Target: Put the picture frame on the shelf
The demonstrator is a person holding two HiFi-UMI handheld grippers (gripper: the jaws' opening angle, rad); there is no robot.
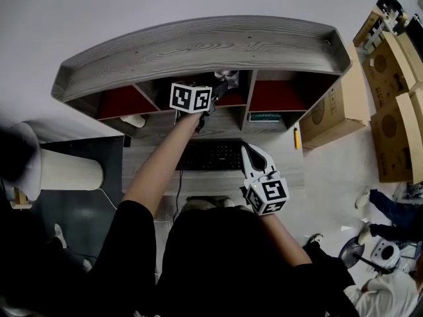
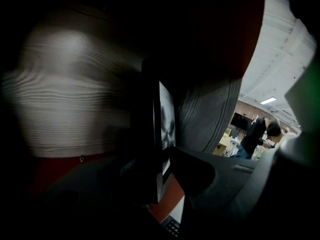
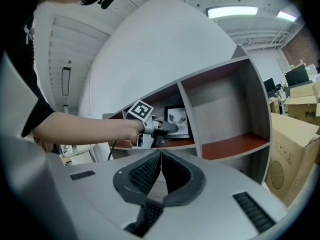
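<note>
Your left gripper reaches into the middle compartment of the shelf, with your arm stretched out over the desk. The picture frame stands upright on that compartment's red floor, at the back and near its right edge, just beside the grey wooden divider that closes the compartment on that side. Its black-and-white picture faces out toward you.

Seen from the left gripper view, the frame appears edge-on, with its lower part between the jaws. The jaws stand apart and do not squeeze it. A strip of red floor shows between the bottom of the frame and the right pad, whose upper tip sits just beside the glass. The other pad is lost in shadow behind the frame's dark back.

Your right gripper hangs low and close to your body, above the near edge of the desk, just in front of the keyboard. Its jaws are together, tips meeting, with nothing between them.

The compartment to the right of the divider has a bare red floor. Cardboard boxes stand on the floor past the shelf's right end.
</note>
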